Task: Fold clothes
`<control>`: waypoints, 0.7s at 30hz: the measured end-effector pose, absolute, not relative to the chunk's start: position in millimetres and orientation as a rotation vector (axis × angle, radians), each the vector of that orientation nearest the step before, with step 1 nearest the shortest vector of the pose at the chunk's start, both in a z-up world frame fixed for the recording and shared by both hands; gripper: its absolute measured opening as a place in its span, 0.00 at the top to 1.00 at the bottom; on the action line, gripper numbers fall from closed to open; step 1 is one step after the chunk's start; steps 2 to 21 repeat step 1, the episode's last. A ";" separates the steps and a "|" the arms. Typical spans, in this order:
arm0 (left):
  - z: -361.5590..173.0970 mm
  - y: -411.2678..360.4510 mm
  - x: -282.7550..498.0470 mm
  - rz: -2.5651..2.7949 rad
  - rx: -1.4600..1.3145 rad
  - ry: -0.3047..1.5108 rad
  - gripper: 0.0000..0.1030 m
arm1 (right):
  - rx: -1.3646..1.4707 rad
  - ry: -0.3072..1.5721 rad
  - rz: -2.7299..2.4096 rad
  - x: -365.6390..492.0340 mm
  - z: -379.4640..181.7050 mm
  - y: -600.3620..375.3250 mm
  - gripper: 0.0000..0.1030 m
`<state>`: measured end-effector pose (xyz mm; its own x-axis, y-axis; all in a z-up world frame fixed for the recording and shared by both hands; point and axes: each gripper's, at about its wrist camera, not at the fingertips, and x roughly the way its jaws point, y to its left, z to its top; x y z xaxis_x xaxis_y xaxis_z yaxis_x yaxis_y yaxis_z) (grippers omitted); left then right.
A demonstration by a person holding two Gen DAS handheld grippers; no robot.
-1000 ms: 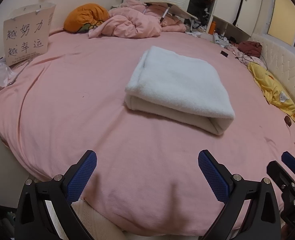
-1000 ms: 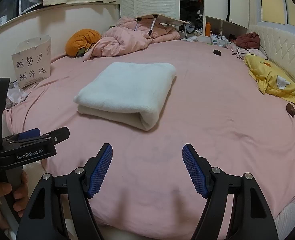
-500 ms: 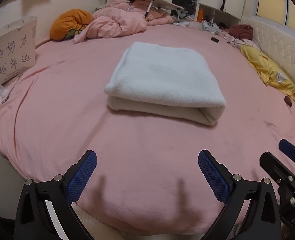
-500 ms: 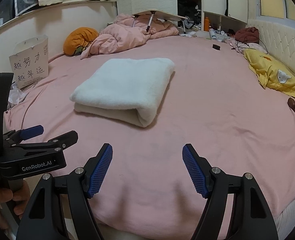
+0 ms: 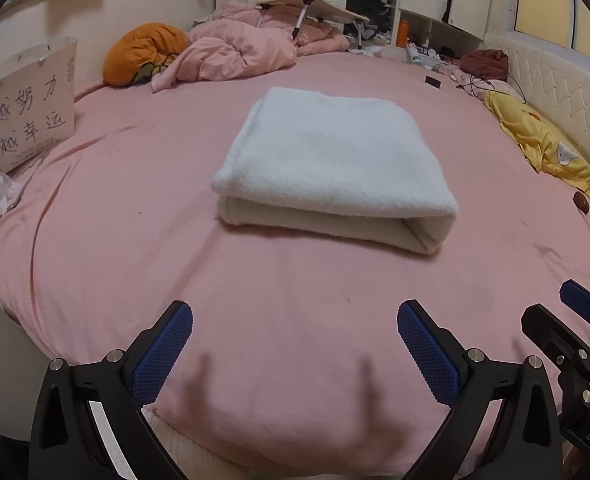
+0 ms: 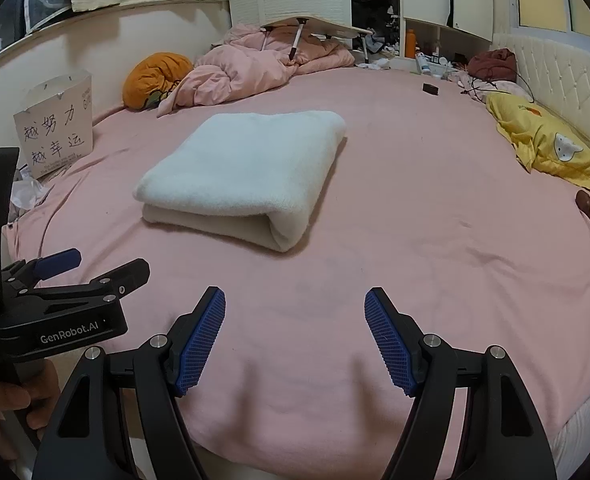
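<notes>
towel on bed | quilt behind | pillow right

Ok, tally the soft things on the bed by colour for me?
White: 1, folded blanket
Pink: 1, duvet
Orange: 1, cushion
Yellow: 1, pillow
Maroon: 1, bundle
Total: 5

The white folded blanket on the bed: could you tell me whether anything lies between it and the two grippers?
Nothing visible does. Only bare pink sheet separates the blanket from the open right gripper and open left gripper.
</notes>
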<state>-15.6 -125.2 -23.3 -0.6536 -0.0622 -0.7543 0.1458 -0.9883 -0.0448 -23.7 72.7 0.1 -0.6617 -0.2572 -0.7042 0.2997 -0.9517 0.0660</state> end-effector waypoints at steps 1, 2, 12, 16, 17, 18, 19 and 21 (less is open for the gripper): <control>-22.9 -124.5 -15.3 -2.756 1.248 0.150 0.00 | 1.093 0.079 -2.613 -23.5 0.3 72.5 0.30; -22.9 -124.5 -15.3 -2.756 1.248 0.150 0.00 | 1.093 0.079 -2.613 -23.5 0.3 72.5 0.30; -22.9 -124.5 -15.3 -2.756 1.248 0.150 0.00 | 1.093 0.079 -2.613 -23.5 0.3 72.5 0.30; -22.9 -124.5 -15.3 -2.756 1.248 0.150 0.00 | 1.093 0.079 -2.613 -23.5 0.3 72.5 0.30; -22.9 -124.5 -15.3 -2.756 1.248 0.150 0.00 | 1.093 0.079 -2.613 -23.5 0.3 72.5 0.30; -22.9 -124.5 -15.3 -2.756 1.248 0.150 0.00 | 1.093 0.079 -2.613 -23.5 0.3 72.5 0.30; -22.9 -124.5 -15.3 -2.756 1.248 0.150 0.00 | 1.093 0.079 -2.613 -23.5 0.3 72.5 0.30; -22.9 -124.5 -15.3 -2.756 1.248 0.150 0.00 | 1.093 0.079 -2.613 -23.5 0.3 72.5 0.30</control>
